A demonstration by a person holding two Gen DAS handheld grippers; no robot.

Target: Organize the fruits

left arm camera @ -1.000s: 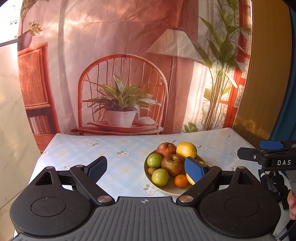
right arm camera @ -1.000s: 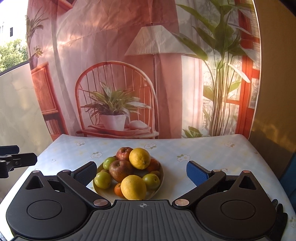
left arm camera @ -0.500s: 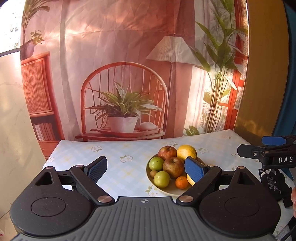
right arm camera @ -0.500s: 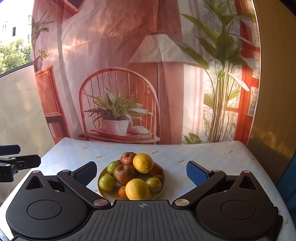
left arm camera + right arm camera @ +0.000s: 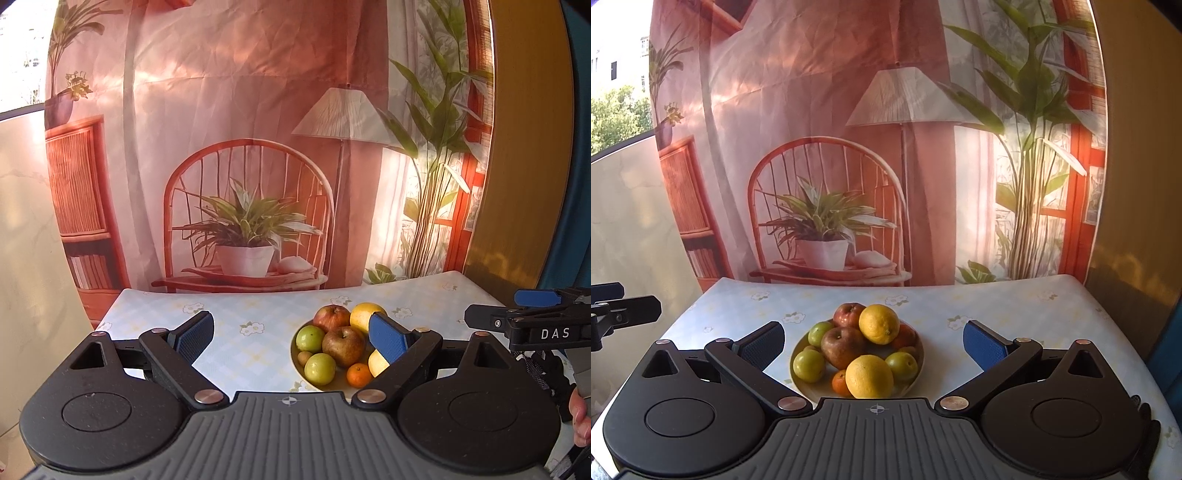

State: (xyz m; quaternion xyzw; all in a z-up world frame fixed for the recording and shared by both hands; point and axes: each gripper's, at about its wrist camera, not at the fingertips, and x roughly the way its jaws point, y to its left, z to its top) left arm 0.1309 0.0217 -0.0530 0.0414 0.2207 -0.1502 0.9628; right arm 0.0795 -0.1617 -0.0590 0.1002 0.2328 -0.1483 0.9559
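Note:
A cream bowl (image 5: 801,384) (image 5: 295,360) piled with fruit stands mid-table. It holds two red-brown apples (image 5: 842,347), two yellow citrus fruits (image 5: 868,376), several green round fruits (image 5: 809,364) and a small orange mandarin (image 5: 359,374). My right gripper (image 5: 873,343) hovers open in front of the bowl, with the fruit seen between its blue pads and nothing touched. My left gripper (image 5: 293,338) is open too, to the left of the bowl; its right pad overlaps a yellow fruit (image 5: 378,363) in the picture. Each gripper shows at the edge of the other's view.
The table wears a pale checked cloth with flower prints (image 5: 1015,317). Behind it hangs a printed backdrop of a chair, a potted plant and a lamp (image 5: 827,184). A wooden panel (image 5: 1137,184) stands at the right. A person's fingers (image 5: 581,413) show at the right edge.
Both cameras have tilted slightly upward, so the bowl and table sit lower in each view. Both grippers stay open and the fruit has not moved.

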